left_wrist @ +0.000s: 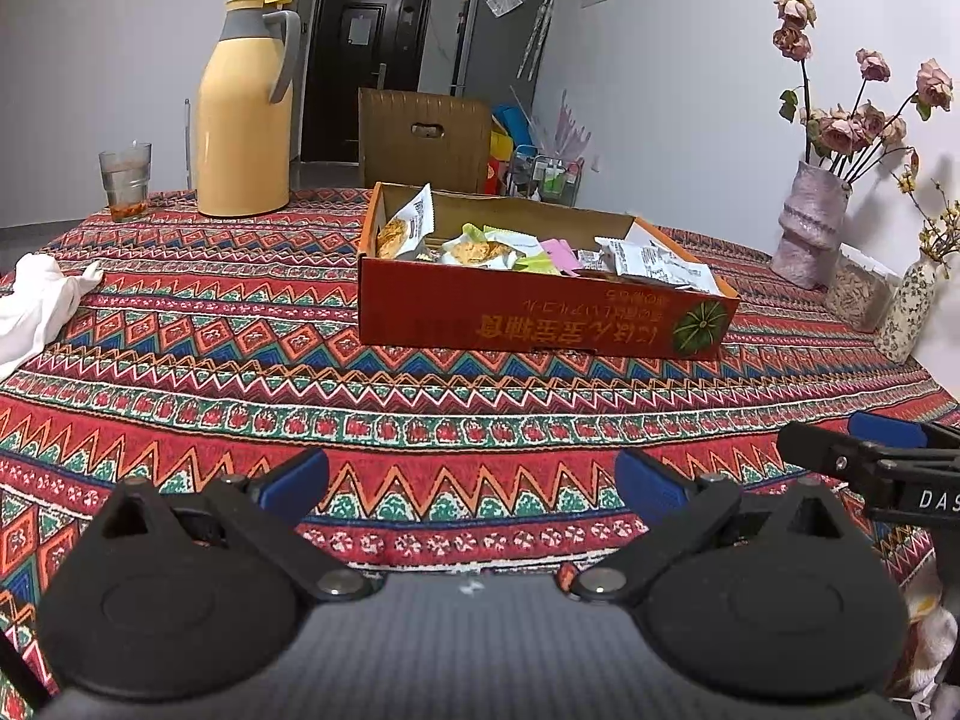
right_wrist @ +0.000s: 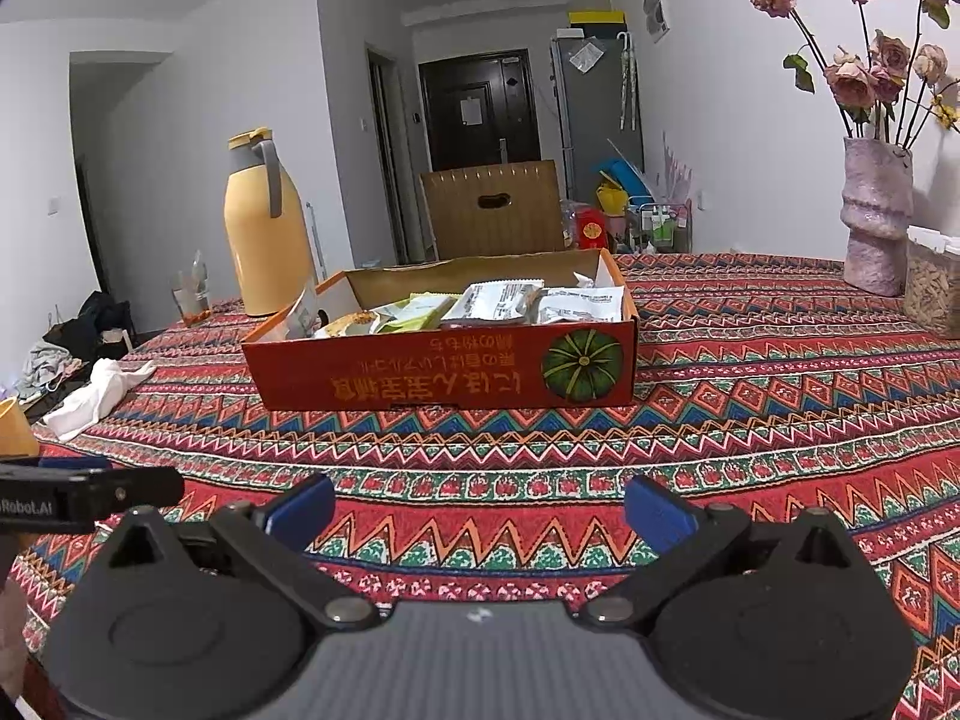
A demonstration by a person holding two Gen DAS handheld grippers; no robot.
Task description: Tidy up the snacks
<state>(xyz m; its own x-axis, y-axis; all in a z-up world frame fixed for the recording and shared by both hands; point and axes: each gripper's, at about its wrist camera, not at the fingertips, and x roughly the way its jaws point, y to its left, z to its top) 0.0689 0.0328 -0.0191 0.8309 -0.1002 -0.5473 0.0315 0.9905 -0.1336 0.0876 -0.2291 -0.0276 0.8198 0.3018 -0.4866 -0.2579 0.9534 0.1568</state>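
Note:
A shallow red cardboard box [left_wrist: 540,318] with a pumpkin picture stands mid-table and holds several snack packets [left_wrist: 480,252]. It also shows in the right wrist view [right_wrist: 444,372], with white and green packets [right_wrist: 510,303] inside. My left gripper [left_wrist: 471,480] is open and empty, low over the tablecloth, well short of the box. My right gripper [right_wrist: 480,510] is open and empty too, near the table's front. Its fingers [left_wrist: 864,450] show at the right edge of the left wrist view.
A yellow thermos [left_wrist: 246,114] and a glass [left_wrist: 125,180] stand at the back left. A white cloth [left_wrist: 36,306] lies at the left. A pink vase of dried roses [left_wrist: 810,228], a small floral vase [left_wrist: 906,312] and a seed container [right_wrist: 933,288] stand at the right.

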